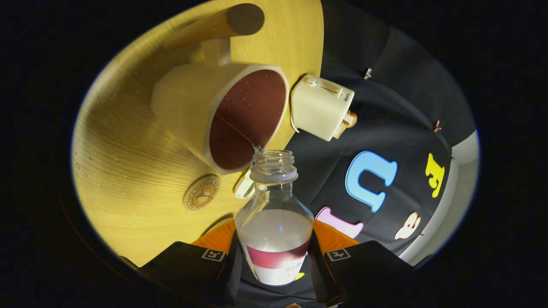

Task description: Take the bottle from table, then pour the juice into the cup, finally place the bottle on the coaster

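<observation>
— Bottle [274, 222] status?
— Pinched between both fingers of the gripper [274, 261], tipped so its open mouth hangs at the rim of the cup [201, 115]; a thin stream seems to run into the cup.
— So the pickup's done?
— Yes, pouring looks underway. Plenty of liquid remains in the bottle. Left: set it on the coaster [201, 192], just beside the cup on the table [128, 171].
</observation>
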Demonstrator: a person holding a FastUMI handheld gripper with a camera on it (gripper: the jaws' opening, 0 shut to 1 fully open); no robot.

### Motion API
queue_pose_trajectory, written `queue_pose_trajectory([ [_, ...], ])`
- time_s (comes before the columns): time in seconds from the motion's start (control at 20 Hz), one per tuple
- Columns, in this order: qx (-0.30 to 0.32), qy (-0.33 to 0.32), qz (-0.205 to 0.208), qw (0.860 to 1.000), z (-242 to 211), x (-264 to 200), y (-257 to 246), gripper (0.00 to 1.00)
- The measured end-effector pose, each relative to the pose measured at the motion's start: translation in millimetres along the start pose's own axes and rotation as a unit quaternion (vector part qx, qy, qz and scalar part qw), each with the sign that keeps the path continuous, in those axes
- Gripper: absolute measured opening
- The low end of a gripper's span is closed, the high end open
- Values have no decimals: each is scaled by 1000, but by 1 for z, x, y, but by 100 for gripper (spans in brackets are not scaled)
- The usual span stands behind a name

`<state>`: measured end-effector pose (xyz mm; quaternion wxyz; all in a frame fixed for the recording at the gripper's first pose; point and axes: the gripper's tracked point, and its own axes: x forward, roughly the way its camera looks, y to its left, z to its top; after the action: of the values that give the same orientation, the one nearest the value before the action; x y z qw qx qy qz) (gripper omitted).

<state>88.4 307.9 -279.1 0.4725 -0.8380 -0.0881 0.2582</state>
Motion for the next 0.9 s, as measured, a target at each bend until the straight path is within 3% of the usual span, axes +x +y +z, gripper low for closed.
queue_pose_trajectory([
  [0.35, -57, -23, -7, 998, 4, 3, -8, 70],
  [0.9, -97, -39, -11, 994, 8, 0, -16, 70],
])
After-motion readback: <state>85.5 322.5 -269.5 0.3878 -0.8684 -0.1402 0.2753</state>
